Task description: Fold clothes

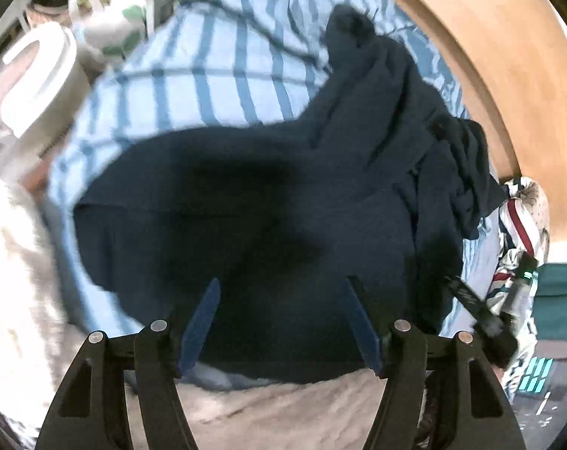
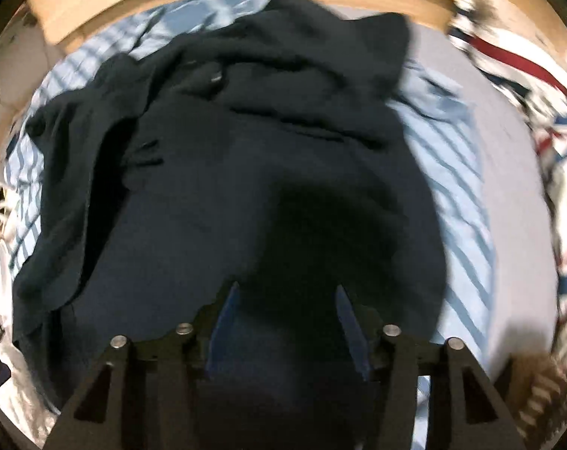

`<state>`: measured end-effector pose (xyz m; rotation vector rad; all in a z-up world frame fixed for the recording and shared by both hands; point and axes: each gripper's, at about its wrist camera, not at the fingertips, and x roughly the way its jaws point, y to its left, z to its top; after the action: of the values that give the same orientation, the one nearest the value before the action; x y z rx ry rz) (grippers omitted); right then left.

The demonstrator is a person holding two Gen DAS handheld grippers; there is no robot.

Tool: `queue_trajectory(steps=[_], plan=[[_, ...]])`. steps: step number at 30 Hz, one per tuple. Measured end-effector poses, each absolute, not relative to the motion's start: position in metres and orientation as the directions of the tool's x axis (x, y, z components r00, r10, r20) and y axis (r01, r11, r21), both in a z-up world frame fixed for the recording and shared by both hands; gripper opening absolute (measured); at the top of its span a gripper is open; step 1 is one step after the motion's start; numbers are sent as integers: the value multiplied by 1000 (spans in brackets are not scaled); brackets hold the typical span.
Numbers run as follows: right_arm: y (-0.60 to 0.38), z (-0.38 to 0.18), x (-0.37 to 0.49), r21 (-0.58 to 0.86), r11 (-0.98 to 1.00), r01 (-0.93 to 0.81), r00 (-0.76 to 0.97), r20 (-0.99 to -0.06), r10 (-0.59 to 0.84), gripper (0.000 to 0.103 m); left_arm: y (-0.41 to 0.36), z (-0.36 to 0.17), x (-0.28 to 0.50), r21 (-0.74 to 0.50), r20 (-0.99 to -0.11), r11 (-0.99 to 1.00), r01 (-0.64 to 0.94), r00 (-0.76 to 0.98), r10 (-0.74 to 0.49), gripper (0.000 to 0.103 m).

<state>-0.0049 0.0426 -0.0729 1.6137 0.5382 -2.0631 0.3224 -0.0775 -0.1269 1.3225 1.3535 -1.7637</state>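
I had both the left gripper (image 1: 283, 281) and right gripper (image 2: 287, 287) released above the navy garment (image 1: 268, 202) on the striped sheet (image 1: 193, 75), apparently clear of it.

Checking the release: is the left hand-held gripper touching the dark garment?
Cannot tell. Left wrist view: left hand-held gripper open above dark garment, gap unclear.
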Motion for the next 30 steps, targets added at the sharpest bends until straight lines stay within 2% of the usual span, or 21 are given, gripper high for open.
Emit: queue_trajectory(steps=[2,4,5,6,8,12,14,16,17,18,20,24,28,30], plan=[[30,-102,-8,-92,-789,608,-184,-983,-27,75,-81,-139,305,-410,-911,-310,858,-366,191,68],[32,-122,-12,-130,-786,605,-154,-987,44,55,-85,-155,294,-420,-903,-302,856,-362,230,68],[42,-120,-17,-76,-820,567,-132,-991,1,32,-84,-157,289,-415,-905,-307,856,-354,236,68],[54,-115,-22,-30,-852,523,-126,-991,-43,3,-82,-158,287,-409,-907,-312,858,-345,240,68],[83,-88,-27,-43,-879,475,-195,-979,-58,5,-79,-159,287,-403,-909,-311,861,-339,241,68],[148,-38,-5,-176,-877,448,-291,-956,43,5,-83,-180,262,-424,-896,-279,862,-354,267,68],[175,-35,4,-214,-885,413,-270,-957,105,5,-76,-183,265,-440,-885,-274,856,-360,296,68],[199,-43,10,-195,-898,394,-180,-975,133,11,-68,-187,266,-440,-881,-294,848,-346,321,68],[208,-50,14,-177,-908,380,-125,-982,140,25,-65,-188,266,-439,-881,-307,844,-337,331,68],[212,-51,16,-152,-919,363,-105,-987,122,44,-63,-189,267,-435,-882,-319,842,-328,338,68],[210,-44,19,-78,-938,337,-104,-994,46,54,-62,-191,269,-422,-888,-332,844,-309,341,68],[183,-14,4,81,-939,335,-157,-978,-140,67,-71,-193,277,-397,-899,-308,865,-297,323,68],[134,5,-29,136,-914,382,-254,-936,-245,69,-85,-194,282,-375,-911,-270,887,-298,284,68],[114,1,-44,148,-899,413,-267,-924,-274,66,-91,-193,282,-362,-918,-260,895,-294,265,68]])
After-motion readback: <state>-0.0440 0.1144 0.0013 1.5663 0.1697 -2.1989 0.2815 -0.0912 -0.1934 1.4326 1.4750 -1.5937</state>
